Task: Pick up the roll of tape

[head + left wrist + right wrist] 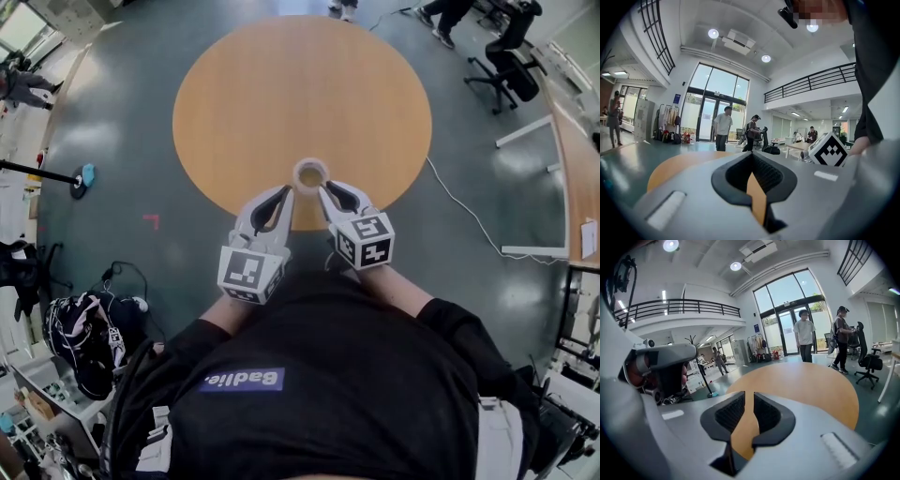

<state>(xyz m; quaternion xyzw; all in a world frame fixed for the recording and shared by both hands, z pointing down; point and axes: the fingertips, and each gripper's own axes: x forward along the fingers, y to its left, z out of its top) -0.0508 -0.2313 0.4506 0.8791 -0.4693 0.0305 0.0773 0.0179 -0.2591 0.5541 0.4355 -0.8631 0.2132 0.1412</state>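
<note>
I count one roll of tape (310,173): a pale ring lying flat at the near edge of the table (281,84), just beyond my two grippers. The left gripper (284,191) has its fingers together and empty. The right gripper (324,191) has its fingers slightly parted and empty.

Round wooden table (281,94), grey floor (122,112), tall glass doors (712,108).

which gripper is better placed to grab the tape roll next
Probably the right gripper: its jaws stand slightly apart, tips close to the roll of tape. The left gripper is about as near, but its jaws are together.
</note>
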